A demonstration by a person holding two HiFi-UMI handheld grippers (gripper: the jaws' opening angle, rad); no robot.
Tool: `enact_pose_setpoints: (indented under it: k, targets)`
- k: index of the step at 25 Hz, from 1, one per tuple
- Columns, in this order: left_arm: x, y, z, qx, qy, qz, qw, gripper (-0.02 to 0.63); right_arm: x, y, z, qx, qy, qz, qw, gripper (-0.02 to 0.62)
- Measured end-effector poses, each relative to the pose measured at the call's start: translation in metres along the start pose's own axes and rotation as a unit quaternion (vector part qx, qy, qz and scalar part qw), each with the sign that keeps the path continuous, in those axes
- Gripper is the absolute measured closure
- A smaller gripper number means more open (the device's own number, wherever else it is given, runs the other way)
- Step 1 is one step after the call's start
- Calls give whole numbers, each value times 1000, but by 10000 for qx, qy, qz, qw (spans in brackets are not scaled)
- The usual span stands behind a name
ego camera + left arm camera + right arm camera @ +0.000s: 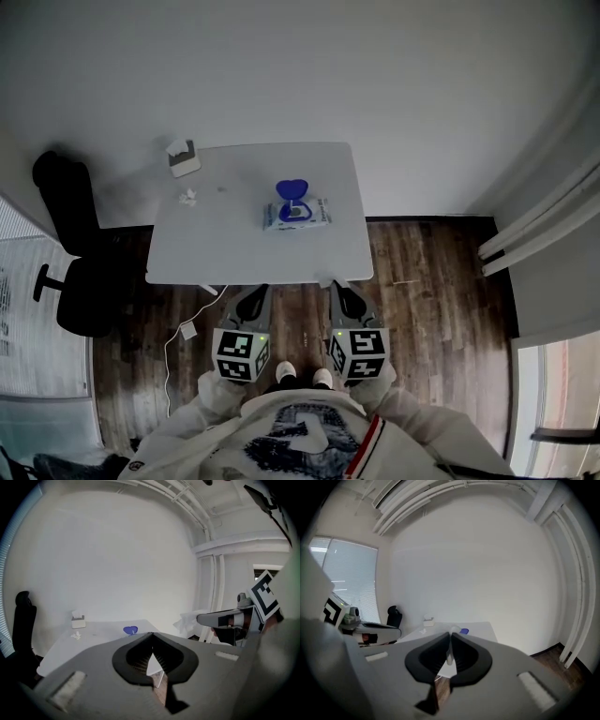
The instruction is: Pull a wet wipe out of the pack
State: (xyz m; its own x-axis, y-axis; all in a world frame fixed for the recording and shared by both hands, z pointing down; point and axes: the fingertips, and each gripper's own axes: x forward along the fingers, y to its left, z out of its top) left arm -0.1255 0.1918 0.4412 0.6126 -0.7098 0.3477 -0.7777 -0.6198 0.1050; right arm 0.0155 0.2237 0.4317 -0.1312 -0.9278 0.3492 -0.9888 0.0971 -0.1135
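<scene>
Nearest the person, the left gripper point(251, 296) and the right gripper point(341, 296) hover side by side just short of the near edge of the white rectangular surface point(216, 253). Each has its jaws pressed together on nothing. Further in, right of the middle, lies the white-and-blue wet wipe pack point(297, 214), its blue lid flipped up and nothing holding it. Beyond, near the far left corner, sit a crumpled white scrap point(188, 196) and a small white box point(184, 157).

The likely trouble is that the pack is light and loose. A one-sided tug could drag or lift it whole, or draw several wipes out chained together.
</scene>
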Motion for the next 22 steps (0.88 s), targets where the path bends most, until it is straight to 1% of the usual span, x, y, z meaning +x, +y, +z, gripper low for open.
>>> enact_pose_setpoints:
  k: [7,16,22]
  targets:
    - [6,-17,2,110,47,54,9999,601,-4,-15,6,93,-95,97,9999,582]
    - [14,-17,-1,89,144,88,9998,601,2,-21,3,168,-23,139,9998,582]
    - [25,-17,-6,10,192,-33,9998,601,6,-31,2,125,49,-28,9999,581]
